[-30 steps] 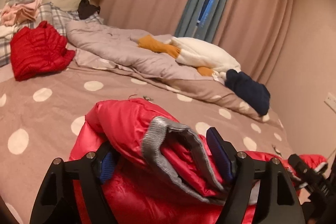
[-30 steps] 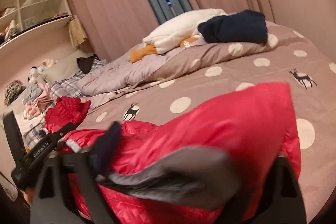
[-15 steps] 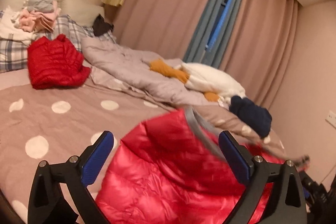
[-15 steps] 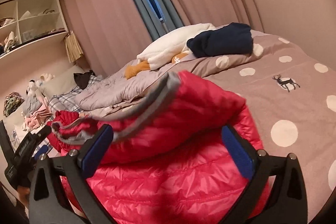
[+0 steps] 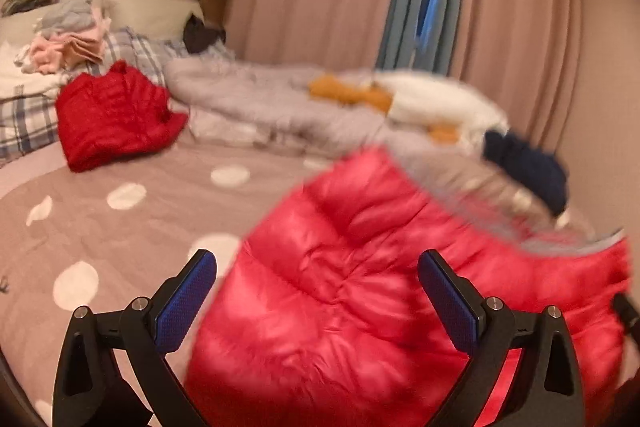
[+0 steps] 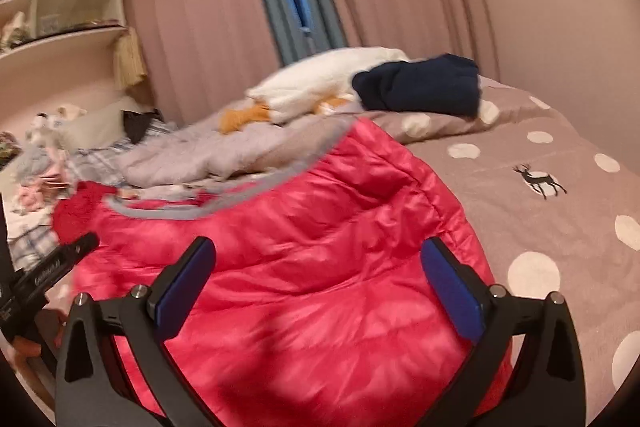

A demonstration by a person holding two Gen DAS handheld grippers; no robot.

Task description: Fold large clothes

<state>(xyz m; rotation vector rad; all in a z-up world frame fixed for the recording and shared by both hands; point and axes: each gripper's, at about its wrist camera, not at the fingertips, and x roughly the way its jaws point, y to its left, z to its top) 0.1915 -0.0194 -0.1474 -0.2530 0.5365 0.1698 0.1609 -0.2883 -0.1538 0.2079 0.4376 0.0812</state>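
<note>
- The left gripper (image 5: 316, 291) stands wide apart, its jaws having just been opening; the blue pads (image 5: 186, 301) flank the red puffer jacket (image 5: 360, 287) without pressing it, so nothing is clamped.
- The right gripper (image 6: 318, 277) is likewise spread to its widest, having just been opening, with the same jacket (image 6: 320, 267) below and ahead of its pads (image 6: 452, 291), untouched by them.
- The jacket lies on the polka-dot bedspread (image 5: 140, 219); in the left wrist view it fills the frame from 3 to 6 o'clock, and its grey-trimmed edge (image 6: 256, 187) runs along the far side.
- That upper edge is smeared by blur, so it may not be fully settled on the bed.
- In the left wrist view, a second, darker red jacket (image 5: 112, 115) sits bunched at 10 o'clock, well apart.
- A navy garment (image 6: 420, 87) rests at 1 o'clock in the right wrist view, beside a white plush toy (image 6: 320, 83) on the grey quilt (image 6: 192, 155).
- At 9 o'clock in the right wrist view, the left gripper's black body (image 6: 52, 267) shows just beside the jacket's edge.
</note>
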